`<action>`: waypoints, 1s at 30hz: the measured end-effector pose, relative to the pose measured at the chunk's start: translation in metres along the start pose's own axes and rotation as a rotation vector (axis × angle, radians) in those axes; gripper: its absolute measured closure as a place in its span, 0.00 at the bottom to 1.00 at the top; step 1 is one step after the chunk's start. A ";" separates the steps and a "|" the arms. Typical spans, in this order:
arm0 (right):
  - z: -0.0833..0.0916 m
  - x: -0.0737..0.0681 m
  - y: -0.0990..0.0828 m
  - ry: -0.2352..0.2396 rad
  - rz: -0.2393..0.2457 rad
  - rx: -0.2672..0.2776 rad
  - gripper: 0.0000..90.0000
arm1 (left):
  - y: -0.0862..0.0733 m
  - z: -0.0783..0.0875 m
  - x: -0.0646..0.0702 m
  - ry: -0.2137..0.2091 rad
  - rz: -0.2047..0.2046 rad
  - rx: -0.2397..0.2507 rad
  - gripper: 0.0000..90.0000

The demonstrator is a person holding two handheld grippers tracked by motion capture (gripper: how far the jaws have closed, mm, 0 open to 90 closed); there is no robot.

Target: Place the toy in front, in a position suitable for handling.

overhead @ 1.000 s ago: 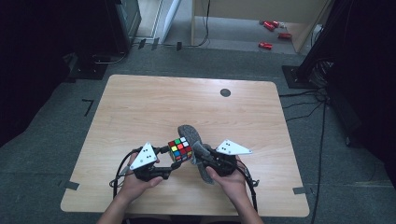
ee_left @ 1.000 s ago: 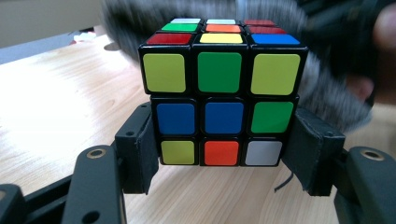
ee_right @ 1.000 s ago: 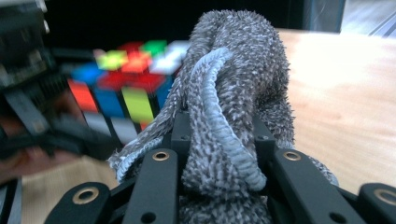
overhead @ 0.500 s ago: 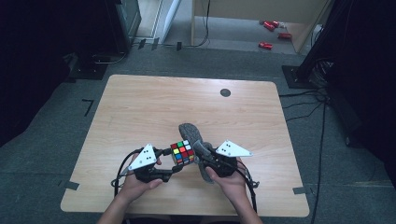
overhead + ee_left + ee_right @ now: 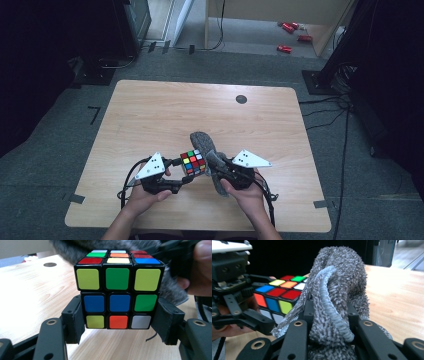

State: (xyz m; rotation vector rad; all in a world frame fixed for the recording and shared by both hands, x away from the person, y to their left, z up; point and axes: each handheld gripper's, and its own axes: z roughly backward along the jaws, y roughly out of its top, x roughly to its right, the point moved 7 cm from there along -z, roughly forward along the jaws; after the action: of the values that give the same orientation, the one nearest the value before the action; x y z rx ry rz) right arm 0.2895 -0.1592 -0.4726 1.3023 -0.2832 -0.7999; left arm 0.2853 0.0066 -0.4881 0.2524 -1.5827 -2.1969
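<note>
High view, lower centre of frame, left to right: left hand-held gripper (image 5: 181, 172) has its jaws closed on the puzzle cube (image 5: 193, 162), and the right hand-held gripper (image 5: 214, 161) is clamped on a grey cloth (image 5: 202, 141). The person's hands come in from the bottom edge, one on each tool. Cube sits between the two grippers, lifted just off the surface (image 5: 150, 120). Cloth touches the cube's right side; one end lies up-frame of the cube, the other drops under the right hand.

Left gripper view: cube (image 5: 117, 291) fills the centre of the frame. Both black pads press its bottom layer, one on each side. Face toward camera: top row yellow, green, yellow; middle row blue, blue, green; bottom row yellow, orange, white. Grey cloth (image 5: 75, 250) is right behind the cube at the top of the frame. A finger (image 5: 202, 270) of the other hand is at the upper right. The wooden surface (image 5: 32, 290) runs off to the left with a dark round cap (image 5: 50, 264) in it at upper left.

Right gripper view: left hand-held gripper (image 5: 249, 305) at the left edge holding the cube (image 5: 279, 295). Cloth (image 5: 334, 290) is bunched between the right jaws in the centre, hem rope-like down the middle, pressed against the cube's near edge. Bare surface (image 5: 394, 297) on the right.
</note>
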 end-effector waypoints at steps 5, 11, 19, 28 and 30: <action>-0.011 0.000 -0.017 0.021 -0.005 -0.093 0.81 | 0.005 0.008 -0.009 0.018 0.058 0.050 0.39; -0.004 -0.005 -0.006 0.027 0.024 -0.056 0.80 | -0.003 0.005 -0.010 0.030 0.023 -0.006 0.39; -0.003 0.003 -0.008 0.009 -0.026 -0.043 0.80 | 0.003 0.001 0.003 0.005 -0.016 0.002 0.39; -0.006 -0.005 -0.010 0.009 0.048 -0.085 0.80 | -0.004 0.005 -0.006 0.000 -0.001 -0.032 0.39; -0.001 -0.004 -0.002 0.009 0.036 -0.041 0.80 | -0.005 0.002 -0.001 -0.013 -0.020 -0.046 0.39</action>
State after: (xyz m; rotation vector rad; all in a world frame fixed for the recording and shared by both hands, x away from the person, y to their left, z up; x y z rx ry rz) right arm 0.2865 -0.1559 -0.4739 1.2591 -0.2809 -0.7659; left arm 0.2842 0.0103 -0.4916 0.2413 -1.5403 -2.2517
